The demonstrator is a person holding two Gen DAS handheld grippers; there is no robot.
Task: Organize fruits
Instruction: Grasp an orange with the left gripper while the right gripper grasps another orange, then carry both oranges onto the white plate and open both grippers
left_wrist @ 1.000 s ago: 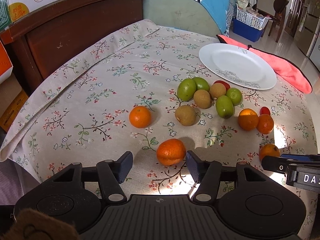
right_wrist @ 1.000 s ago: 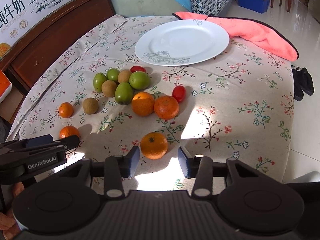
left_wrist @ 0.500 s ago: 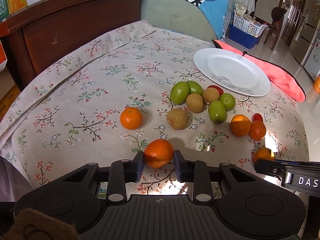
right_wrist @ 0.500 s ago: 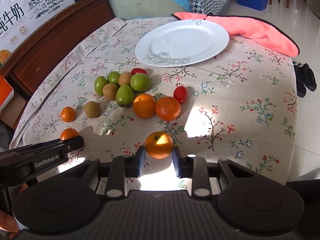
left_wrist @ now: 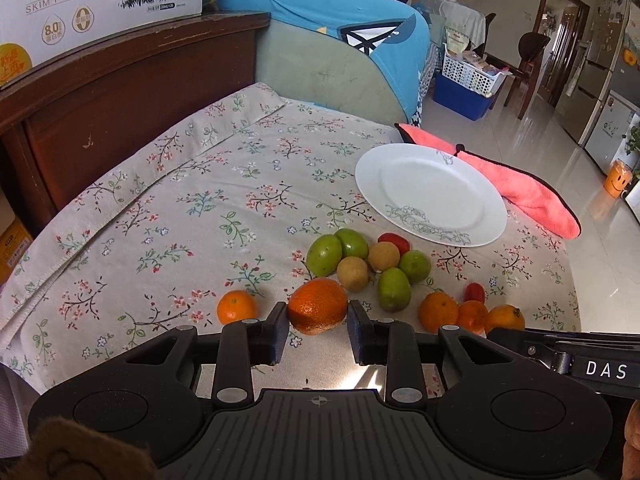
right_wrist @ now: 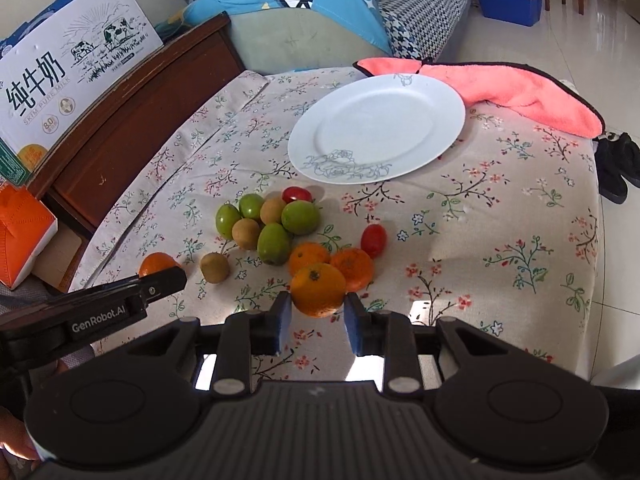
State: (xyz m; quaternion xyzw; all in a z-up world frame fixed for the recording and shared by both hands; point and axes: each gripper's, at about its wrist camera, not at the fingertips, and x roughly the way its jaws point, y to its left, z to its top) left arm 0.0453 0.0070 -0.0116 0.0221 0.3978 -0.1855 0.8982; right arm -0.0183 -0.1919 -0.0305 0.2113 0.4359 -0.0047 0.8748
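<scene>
Above the floral tablecloth [left_wrist: 208, 184], your left gripper [left_wrist: 318, 326] clamps one orange [left_wrist: 318, 310]. Your right gripper [right_wrist: 316, 320] clamps another orange [right_wrist: 318, 290]; the white plate [right_wrist: 376, 128] lies beyond.

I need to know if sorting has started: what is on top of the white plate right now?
Nothing is on the white plate; its whole top shows bare except a printed flower outline. The pink cloth lies behind it, and whether the far rim rests on that cloth is hidden.

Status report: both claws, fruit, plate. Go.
Left claw shut on orange. Right claw shut on second orange. Plate bare, path clear.
</scene>
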